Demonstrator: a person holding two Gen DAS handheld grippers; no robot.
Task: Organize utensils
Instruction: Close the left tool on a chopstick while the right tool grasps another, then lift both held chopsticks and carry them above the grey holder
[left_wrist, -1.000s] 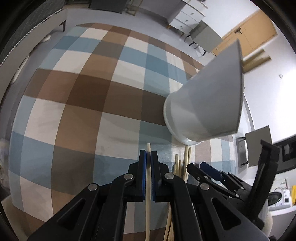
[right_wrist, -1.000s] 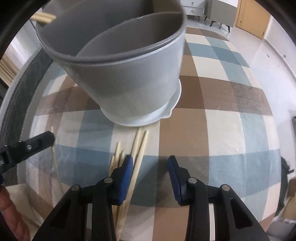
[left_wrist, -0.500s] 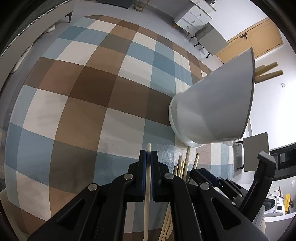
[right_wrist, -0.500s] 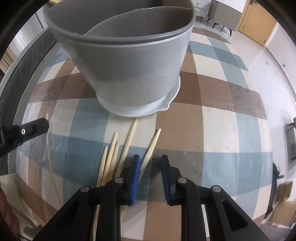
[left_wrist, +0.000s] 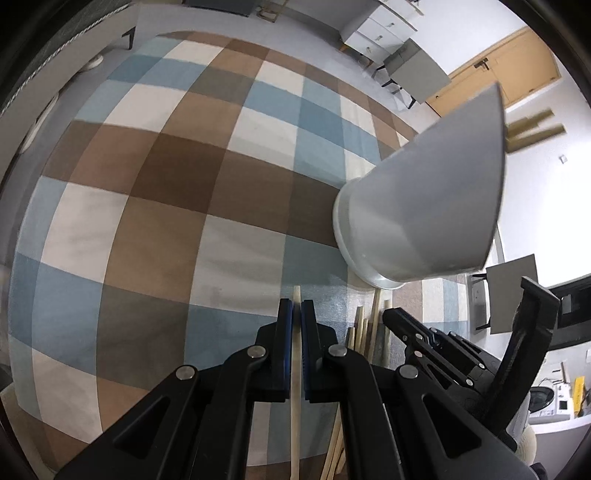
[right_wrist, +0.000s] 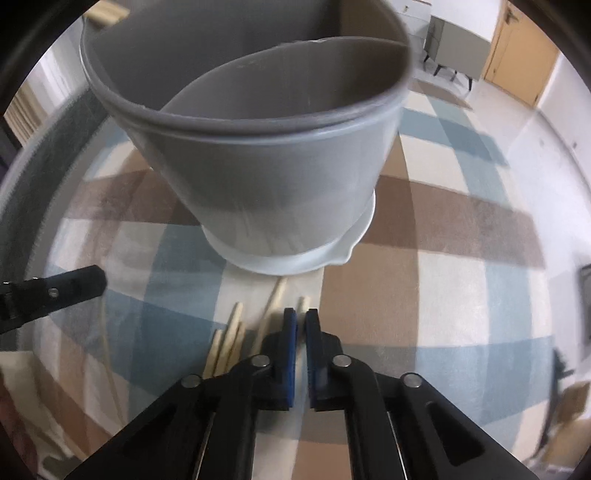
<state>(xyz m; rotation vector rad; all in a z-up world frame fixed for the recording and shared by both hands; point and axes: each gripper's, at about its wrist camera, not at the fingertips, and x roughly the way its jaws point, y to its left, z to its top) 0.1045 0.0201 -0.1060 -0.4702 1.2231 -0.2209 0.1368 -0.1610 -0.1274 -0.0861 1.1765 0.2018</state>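
Note:
A grey plastic utensil holder (left_wrist: 424, 206) with an inner divider stands on a checked cloth (left_wrist: 155, 221); it fills the top of the right wrist view (right_wrist: 266, 177). Chopstick ends stick out of its top (left_wrist: 532, 129). My left gripper (left_wrist: 296, 314) is shut on one wooden chopstick (left_wrist: 295, 406), to the left of the holder. Several loose chopsticks (right_wrist: 229, 339) lie in front of the holder's base. My right gripper (right_wrist: 300, 321) is shut on one of them (right_wrist: 303, 302), just in front of the holder.
The cloth covers a table whose edge curves round on the left (left_wrist: 22, 155). Beyond it are a white drawer unit (left_wrist: 380, 26), a grey chair (left_wrist: 417, 74) and a wooden door (left_wrist: 517, 74). The right gripper's body shows in the left wrist view (left_wrist: 461, 362).
My right gripper has gone from open to shut around a chopstick and moved closer to the holder. My left gripper has kept hold of its chopstick and lifted slightly.

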